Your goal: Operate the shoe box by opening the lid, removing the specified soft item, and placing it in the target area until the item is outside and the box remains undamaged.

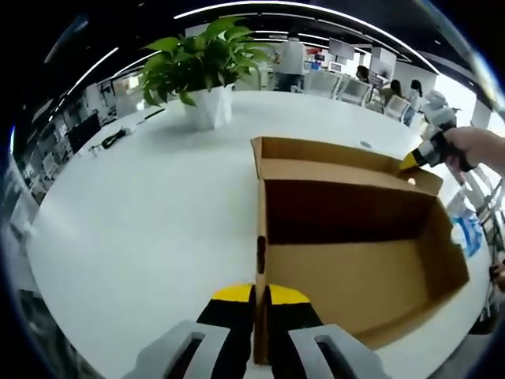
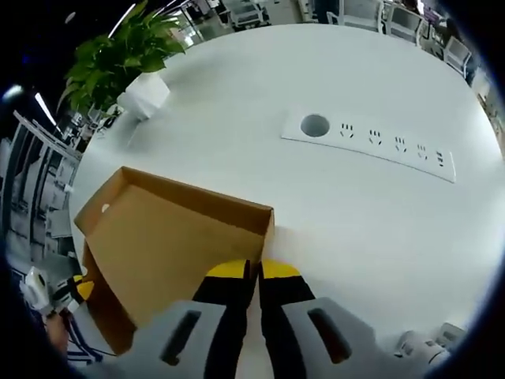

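While your left claw [image 1: 254, 294] is clamped shut on the near wall of the box [image 1: 355, 276], your right claw [image 2: 253, 272] pinches the opposite wall. The box lies open between them on the white table [image 1: 142, 213], its long axis across. No soft item visible inside; corners are hidden.

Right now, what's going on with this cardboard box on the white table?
A person is working an open brown cardboard shoe box with two handheld grippers. The left gripper is shut on the box's near wall edge. The right gripper, also seen at the far corner in the left gripper view, is shut on the opposite wall. The box interior looks empty from here. A potted green plant stands further back on the round white table.
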Demonstrator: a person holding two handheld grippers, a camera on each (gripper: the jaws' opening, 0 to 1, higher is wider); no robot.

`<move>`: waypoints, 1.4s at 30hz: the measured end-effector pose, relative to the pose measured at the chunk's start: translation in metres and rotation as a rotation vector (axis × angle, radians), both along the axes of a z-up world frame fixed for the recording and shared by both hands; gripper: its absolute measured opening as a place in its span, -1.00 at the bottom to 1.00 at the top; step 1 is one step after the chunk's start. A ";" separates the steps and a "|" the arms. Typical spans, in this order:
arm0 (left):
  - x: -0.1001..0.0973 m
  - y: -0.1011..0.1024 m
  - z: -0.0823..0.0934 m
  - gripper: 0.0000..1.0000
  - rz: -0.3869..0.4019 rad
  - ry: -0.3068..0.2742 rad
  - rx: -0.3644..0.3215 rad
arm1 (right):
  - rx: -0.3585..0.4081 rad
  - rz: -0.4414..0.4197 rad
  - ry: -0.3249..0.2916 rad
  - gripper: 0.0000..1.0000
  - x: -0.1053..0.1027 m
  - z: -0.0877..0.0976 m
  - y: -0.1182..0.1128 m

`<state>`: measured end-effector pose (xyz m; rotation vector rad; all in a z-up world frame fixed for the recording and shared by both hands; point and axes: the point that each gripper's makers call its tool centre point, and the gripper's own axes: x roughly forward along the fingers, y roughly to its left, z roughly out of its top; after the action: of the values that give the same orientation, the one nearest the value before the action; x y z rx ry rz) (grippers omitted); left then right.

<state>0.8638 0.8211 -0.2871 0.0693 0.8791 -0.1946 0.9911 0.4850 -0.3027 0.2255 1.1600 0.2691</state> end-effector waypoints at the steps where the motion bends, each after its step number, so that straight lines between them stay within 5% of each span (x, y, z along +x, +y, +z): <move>1: 0.000 0.000 0.000 -0.92 0.000 0.000 0.001 | -0.002 -0.001 -0.004 -0.96 0.000 0.001 0.000; 15: -0.001 -0.002 0.000 -0.91 0.004 -0.004 0.002 | -0.011 -0.027 -0.103 -0.99 0.006 0.024 -0.002; 23: 0.002 -0.002 -0.001 -0.91 0.009 -0.007 0.001 | -0.006 -0.065 -0.219 -1.00 0.004 0.050 -0.002; 31: 0.004 -0.006 0.000 -0.91 0.014 -0.010 -0.002 | -0.035 -0.073 -0.424 -1.00 0.003 0.089 0.001; 42: 0.007 -0.004 -0.002 -0.91 0.018 -0.020 0.009 | -0.145 -0.052 -0.789 -1.00 -0.025 0.135 0.008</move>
<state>0.8712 0.8169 -0.2889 0.0713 0.8608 -0.1732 0.9662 0.4931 -0.1680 0.0093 0.3880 0.1973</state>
